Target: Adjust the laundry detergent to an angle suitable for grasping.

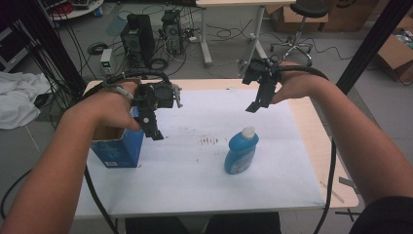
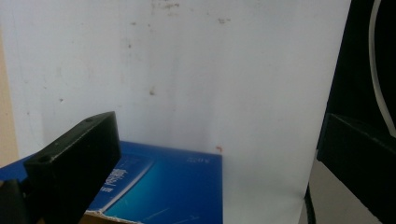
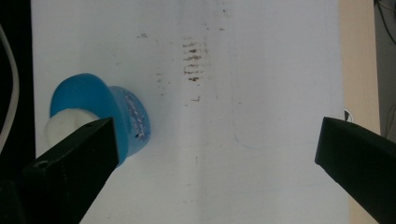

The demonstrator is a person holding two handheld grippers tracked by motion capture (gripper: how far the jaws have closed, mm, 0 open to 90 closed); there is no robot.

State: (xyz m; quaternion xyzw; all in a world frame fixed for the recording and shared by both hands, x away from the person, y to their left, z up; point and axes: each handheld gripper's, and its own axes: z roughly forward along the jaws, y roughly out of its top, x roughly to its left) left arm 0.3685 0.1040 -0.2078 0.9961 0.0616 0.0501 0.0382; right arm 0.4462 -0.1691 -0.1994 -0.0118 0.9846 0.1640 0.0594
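A blue bottle with a white cap stands upright near the middle of the white sheet; in the right gripper view the bottle lies below and to the left, partly behind one jaw. An open-topped blue carton stands at the sheet's left edge, and its blue side fills the lower part of the left gripper view. My left gripper hangs above the carton's right side, jaws wide apart and empty. My right gripper hovers above and behind the bottle, also open and empty.
The white sheet covers most of a light wooden table and carries brownish smudges between carton and bottle. Behind the table are computer towers, cables, a stool and cardboard boxes on the floor. White cloth lies at the far left.
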